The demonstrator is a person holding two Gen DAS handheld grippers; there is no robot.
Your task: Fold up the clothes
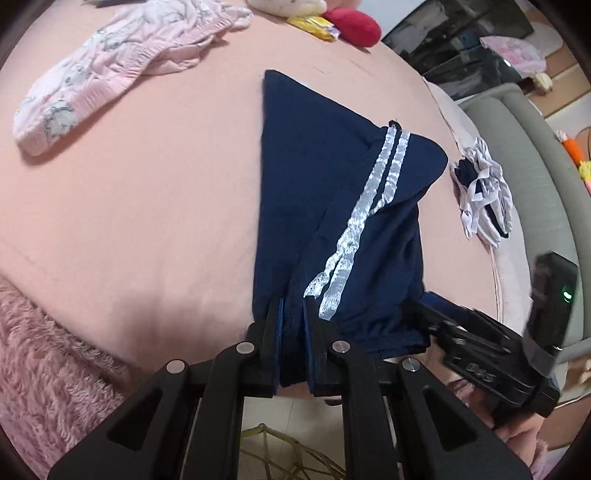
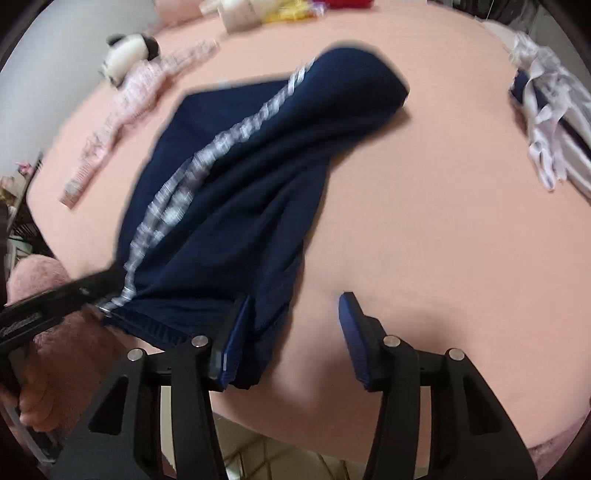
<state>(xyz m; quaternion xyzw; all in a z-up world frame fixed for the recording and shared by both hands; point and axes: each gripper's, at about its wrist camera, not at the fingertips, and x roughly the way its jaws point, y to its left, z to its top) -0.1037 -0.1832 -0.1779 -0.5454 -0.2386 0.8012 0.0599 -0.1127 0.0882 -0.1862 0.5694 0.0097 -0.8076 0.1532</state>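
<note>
Navy shorts (image 1: 325, 192) with two white side stripes lie on the pink bedsheet (image 1: 147, 203), stretching away from me. My left gripper (image 1: 293, 317) is shut on their near edge, just left of the stripes. In the right wrist view the same shorts (image 2: 240, 166) run up and left. My right gripper (image 2: 294, 297) stands open, with the shorts' near right corner against its left pad (image 2: 236, 332) and the right pad (image 2: 351, 325) apart over bare sheet. The left gripper (image 2: 107, 284) shows at the left, clamped where the stripes end. The right gripper (image 1: 436, 314) shows beside the shorts' right corner.
A crumpled pink patterned garment (image 1: 110, 66) lies at the far left, and a white and navy garment (image 1: 484, 192) lies by the bed's right edge. Plush toys (image 1: 354, 26) sit at the far end. A fuzzy pink blanket (image 1: 44, 369) covers the near left corner.
</note>
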